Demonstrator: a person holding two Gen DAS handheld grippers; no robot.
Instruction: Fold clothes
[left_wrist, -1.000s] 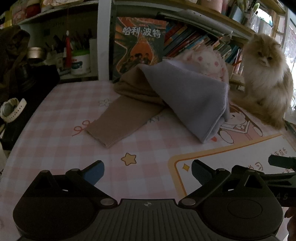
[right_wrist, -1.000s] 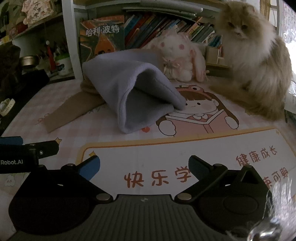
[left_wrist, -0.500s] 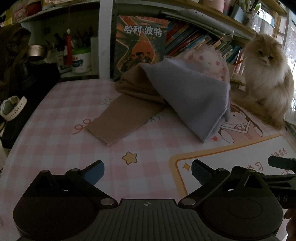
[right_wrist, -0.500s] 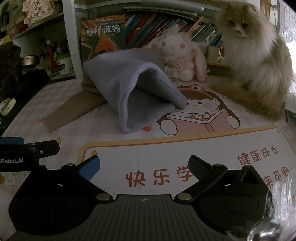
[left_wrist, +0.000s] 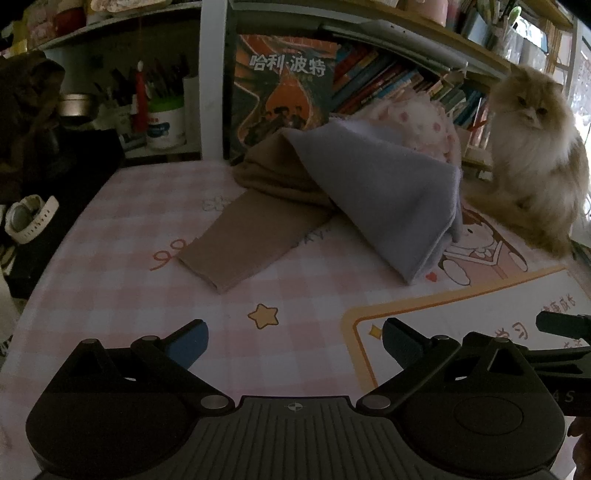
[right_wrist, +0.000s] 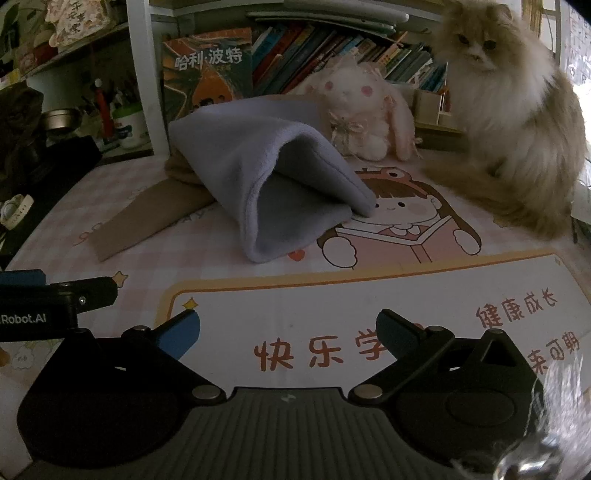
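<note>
Little has been moved since the earlier frames; the left gripper (left_wrist: 293, 341) and right gripper (right_wrist: 288, 332) are held low over the table mat (right_wrist: 369, 295), fingers spread wide, nothing gripped; the grey cloth (right_wrist: 258, 162) is draped over the brown garment (left_wrist: 251, 236) well ahead.

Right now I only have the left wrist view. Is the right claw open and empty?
Observer: Yes. The right claw is open with nothing between its fingers, over the printed mat.
Operator: How does the lilac cloth look from that side?
Observer: The lilac cloth is doubled over, and its end gapes open toward the right claw like a pocket.
Operator: And the pink-spotted thing behind it?
Observer: That's a plush rabbit sitting upright behind the cloth, with the cat to its right.
</note>
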